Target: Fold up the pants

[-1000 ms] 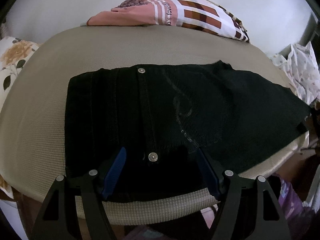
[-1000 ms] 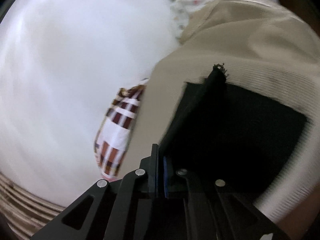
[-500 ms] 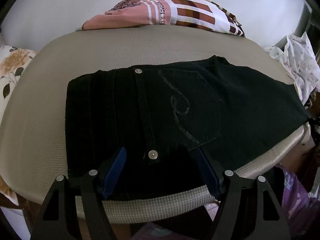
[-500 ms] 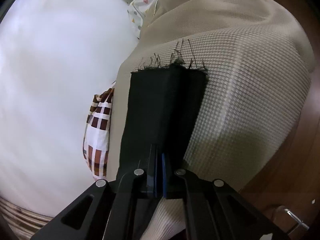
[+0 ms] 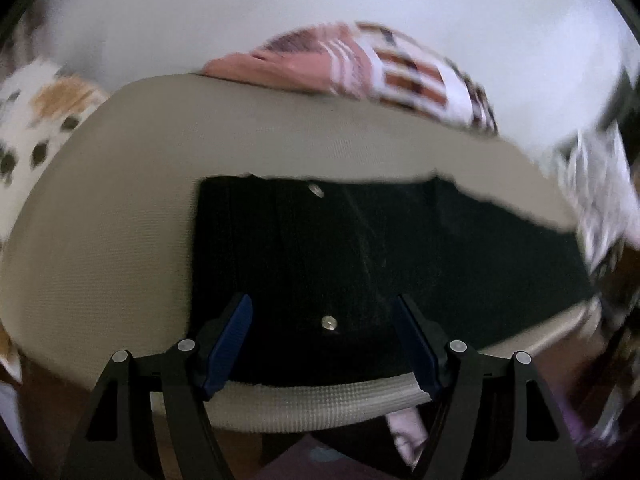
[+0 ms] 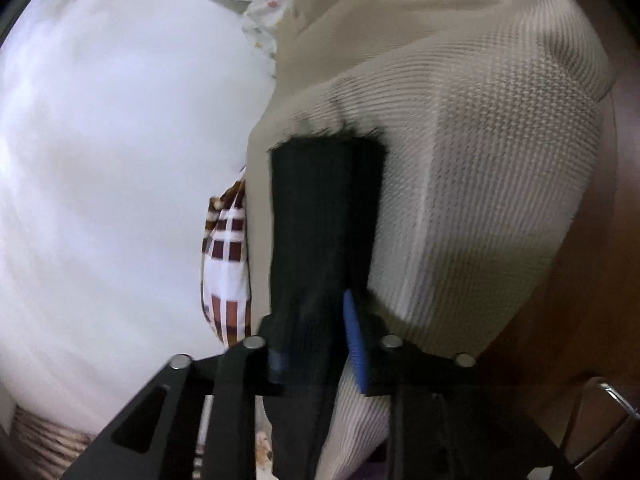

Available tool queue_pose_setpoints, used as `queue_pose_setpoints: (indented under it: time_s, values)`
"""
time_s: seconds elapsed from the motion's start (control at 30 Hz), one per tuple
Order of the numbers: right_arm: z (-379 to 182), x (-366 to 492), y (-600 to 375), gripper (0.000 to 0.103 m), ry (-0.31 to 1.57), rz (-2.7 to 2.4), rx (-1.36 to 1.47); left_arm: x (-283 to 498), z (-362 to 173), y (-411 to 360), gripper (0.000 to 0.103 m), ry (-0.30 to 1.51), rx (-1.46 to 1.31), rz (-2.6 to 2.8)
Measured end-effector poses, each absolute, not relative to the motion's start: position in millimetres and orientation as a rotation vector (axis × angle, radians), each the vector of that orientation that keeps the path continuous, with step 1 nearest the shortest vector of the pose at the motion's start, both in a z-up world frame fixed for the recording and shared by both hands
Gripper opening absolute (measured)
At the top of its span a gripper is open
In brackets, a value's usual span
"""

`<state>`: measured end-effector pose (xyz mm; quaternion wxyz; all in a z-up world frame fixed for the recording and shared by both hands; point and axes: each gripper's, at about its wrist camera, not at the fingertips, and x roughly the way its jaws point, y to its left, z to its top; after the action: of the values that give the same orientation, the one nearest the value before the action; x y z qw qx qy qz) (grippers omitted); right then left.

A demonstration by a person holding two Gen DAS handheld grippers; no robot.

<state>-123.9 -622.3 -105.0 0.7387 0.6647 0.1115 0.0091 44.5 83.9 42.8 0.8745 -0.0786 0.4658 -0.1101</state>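
the black pants (image 5: 360, 256) lie flat on a beige waffle-textured cushion (image 5: 120, 208), with their long axis running left to right in the left wrist view: the waist end with two metal rivets sits toward the left, and the leg tapers off to the right, reaching the cushion's right edge. in the right wrist view the same pants (image 6: 320, 216) run lengthwise away from the camera, ending in a frayed hem partway across the cushion (image 6: 500, 184)

the left gripper (image 5: 323, 344) hovers at the near edge of the pants with its blue-padded fingers (image 5: 232, 340) spread wide, holding nothing; the lower rivet shows between them. the right gripper (image 6: 312, 344) has its fingers parted with the leg fabric passing between them; one blue pad (image 6: 354, 340) shows beside the cloth, and i cannot tell whether the pads press on it

a pink and brown checked cloth (image 5: 380, 72) lies at the cushion's far edge against the white wall (image 5: 280, 8). a floral fabric (image 5: 44, 120) sits off to the left, and a pale printed fabric (image 5: 600, 200) hangs at the right, both blurred
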Motion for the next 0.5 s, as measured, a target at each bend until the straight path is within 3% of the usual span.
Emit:
queue_pose_setpoints:
  time_s: [0.07, 0.23, 0.5]
  values:
    - [-93, -123, -607, 0.028, 0.269, 0.074, 1.427, 37, 49, 106, 0.074, 0.956, -0.258, -0.184]
    - [-71, -83, -544, 0.045, 0.403, 0.282, 1.364, 28, 29, 160, 0.074, 1.057, -0.470, -0.092]
    - [-76, -42, -474, 0.054, 0.561, 0.433, 1.313, 14, -2, 194, 0.074, 1.107, -0.697, -0.097]
